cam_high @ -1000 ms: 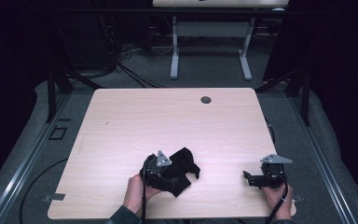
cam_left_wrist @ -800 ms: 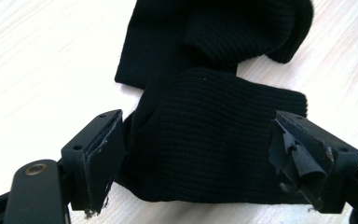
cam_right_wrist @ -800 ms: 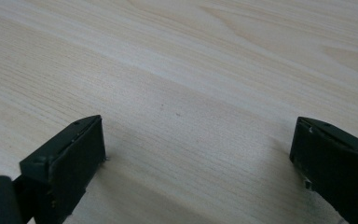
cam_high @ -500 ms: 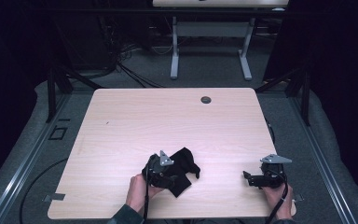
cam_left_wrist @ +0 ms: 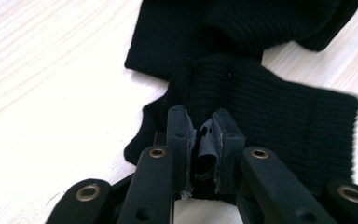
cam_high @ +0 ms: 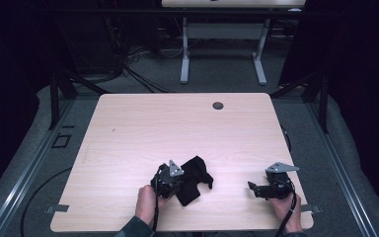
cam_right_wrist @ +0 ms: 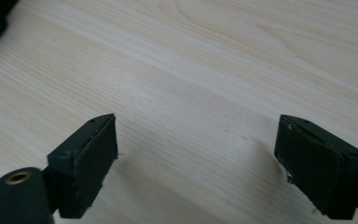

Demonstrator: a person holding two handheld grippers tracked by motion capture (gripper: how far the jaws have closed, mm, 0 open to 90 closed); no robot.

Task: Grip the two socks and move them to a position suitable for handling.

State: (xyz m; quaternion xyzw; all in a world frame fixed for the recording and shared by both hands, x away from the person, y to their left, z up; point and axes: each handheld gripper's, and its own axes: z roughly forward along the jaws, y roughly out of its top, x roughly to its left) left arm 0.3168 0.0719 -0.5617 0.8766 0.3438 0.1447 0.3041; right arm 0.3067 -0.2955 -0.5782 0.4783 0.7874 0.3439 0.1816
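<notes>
Two tongs low over desk [cam_high: 128, 133]. My left tongs [cam_left_wrist: 204, 135] have just been closing, now pinch fold of black knit cloth [cam_left_wrist: 270, 102] at its near edge. My right tongs [cam_right_wrist: 196, 154] spread wide, empty, well apart from cloth, jaws narrowing slightly.

The table [cam_high: 143, 128] is pale wood with fine, straight grain lines, and a small dark grey round cap [cam_high: 218, 105] sits in it near the far edge. On the table's near part lies a black cloth [cam_left_wrist: 261, 88], ribbed in a close knit. Both grippers are black with grey three-cornered plates on top; brass-coloured rivets dot the left gripper [cam_left_wrist: 200, 135]. Around the table the floor [cam_high: 39, 143] is grey.
</notes>
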